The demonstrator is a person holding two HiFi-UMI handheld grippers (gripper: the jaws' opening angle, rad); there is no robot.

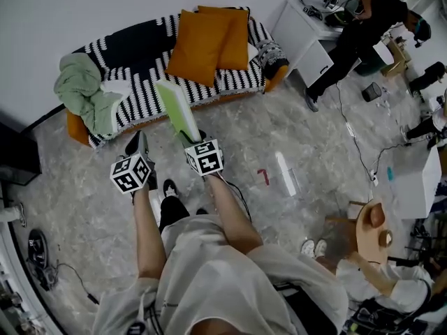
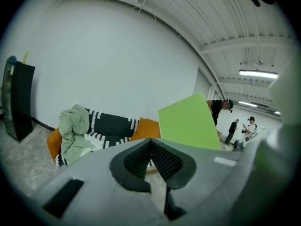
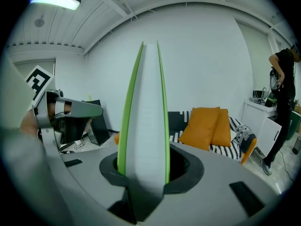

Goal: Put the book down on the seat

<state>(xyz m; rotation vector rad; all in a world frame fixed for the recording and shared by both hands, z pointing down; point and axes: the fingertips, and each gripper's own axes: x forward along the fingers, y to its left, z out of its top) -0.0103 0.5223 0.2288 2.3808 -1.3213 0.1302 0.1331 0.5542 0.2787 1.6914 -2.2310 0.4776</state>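
Here the right gripper (image 1: 188, 138) has its jaws closed on the lower end of the green book (image 1: 177, 109). The book stands upright out of them, with its pale page edge between two green covers facing the right gripper view (image 3: 145, 112). It is held in the air in front of the sofa (image 1: 234, 82), not lying on the seat; in the head view its far end overlaps the sofa's front edge. The left gripper (image 1: 138, 145) sits just beside the right one, its dark pads pressed together with nothing between them. On the striped sofa cover lean two orange cushions (image 1: 207, 42), and a pale green blanket (image 1: 82, 89) is heaped at the left end.
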